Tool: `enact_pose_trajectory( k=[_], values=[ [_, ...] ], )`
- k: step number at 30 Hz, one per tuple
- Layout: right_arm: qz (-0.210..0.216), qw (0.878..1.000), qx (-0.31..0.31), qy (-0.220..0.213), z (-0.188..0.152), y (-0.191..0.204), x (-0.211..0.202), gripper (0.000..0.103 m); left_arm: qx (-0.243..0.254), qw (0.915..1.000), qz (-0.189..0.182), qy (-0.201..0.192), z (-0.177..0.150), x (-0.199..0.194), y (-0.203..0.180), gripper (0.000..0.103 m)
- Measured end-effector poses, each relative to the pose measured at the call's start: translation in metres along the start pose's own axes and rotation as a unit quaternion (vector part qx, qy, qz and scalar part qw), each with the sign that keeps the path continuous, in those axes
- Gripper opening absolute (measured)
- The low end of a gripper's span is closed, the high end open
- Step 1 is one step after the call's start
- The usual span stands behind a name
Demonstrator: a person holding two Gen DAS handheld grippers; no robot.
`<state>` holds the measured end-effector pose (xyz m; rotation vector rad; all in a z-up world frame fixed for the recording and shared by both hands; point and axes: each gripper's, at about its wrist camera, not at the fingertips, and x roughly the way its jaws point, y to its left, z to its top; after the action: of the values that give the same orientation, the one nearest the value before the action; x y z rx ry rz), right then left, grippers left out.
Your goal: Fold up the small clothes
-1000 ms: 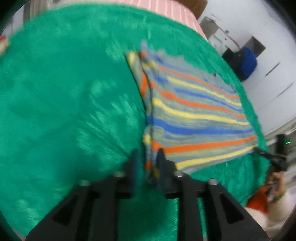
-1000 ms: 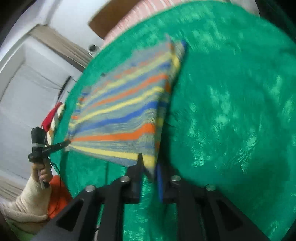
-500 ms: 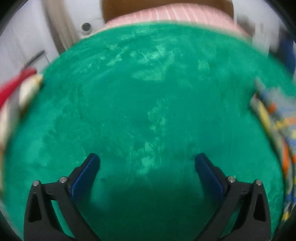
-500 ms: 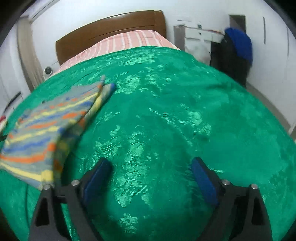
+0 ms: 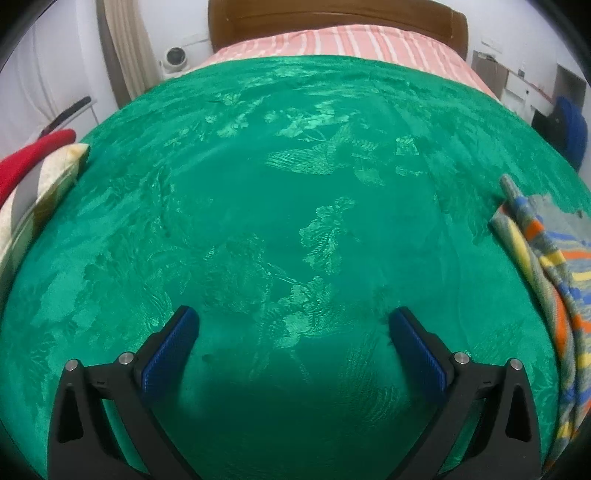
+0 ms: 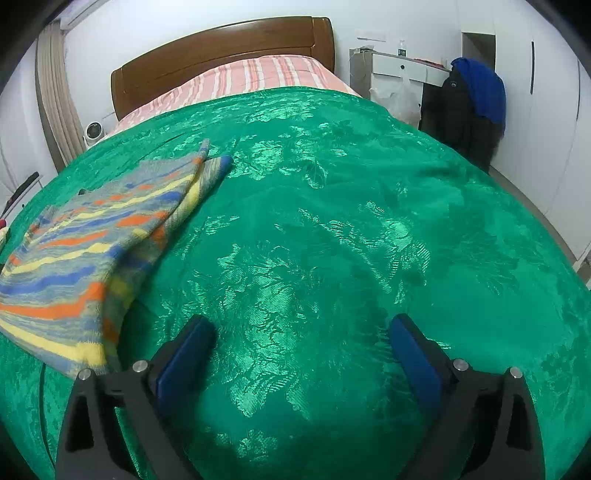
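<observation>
Left claw (image 5: pixel 293 325): jaws stand wide apart, nothing between them, only the green bedspread (image 5: pixel 258 184) beneath. To its far left, at the bed's edge, lies a pile of red and cream cloth (image 5: pixel 33 173), well apart from the claw. Ahead of it are the pink striped sheet (image 5: pixel 351 38) and the wooden headboard (image 5: pixel 332 14). To its right, near the frame edge, lies the striped garment (image 5: pixel 554 280), apart from the right-hand finger and not touched.

Right claw (image 6: pixel 301 332): jaws wide and opening a little further, nothing between them, bedspread below. The same striped garment (image 6: pixel 92 243) lies to this claw's left, its near corner just beside the left-hand finger; contact cannot be confirmed. It rests flat on the bed in what appears to be two layers, with an under-layer showing along the edge nearest the claw. Ahead and to the right, off the bed, a blue and dark coat (image 6: pixel 476 103) hangs by a white cabinet (image 6: pixel 402 70).

Assessment: the garment looks like a soft, light knit, limp, not fragile. It should drape and sag from any pinch, and may slide on the glossy bedspread. The layers could separate if only the top one is caught. Best hold, in my judgement: the two corners of one short edge, one per claw, pinching through both layers.
</observation>
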<state>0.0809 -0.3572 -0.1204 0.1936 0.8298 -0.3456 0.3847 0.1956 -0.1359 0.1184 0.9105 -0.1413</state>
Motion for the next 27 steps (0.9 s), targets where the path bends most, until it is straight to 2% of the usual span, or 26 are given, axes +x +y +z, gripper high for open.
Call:
enact_pose_trajectory(
  k=[13, 27],
  values=[
    [-0.018, 1.000, -0.004, 0.005, 0.0001, 0.0045, 0.0011, 0.098, -0.001, 1.0000, -0.002, 0.000, -0.0011, -0.0017, 0.0005, 0.103],
    [0.000, 1.000, 0.004, -0.016, -0.0061, -0.0013, -0.0028, 0.099, -0.001, 1.0000, -0.002, 0.000, -0.0013, -0.0018, 0.0010, 0.103]
  ],
)
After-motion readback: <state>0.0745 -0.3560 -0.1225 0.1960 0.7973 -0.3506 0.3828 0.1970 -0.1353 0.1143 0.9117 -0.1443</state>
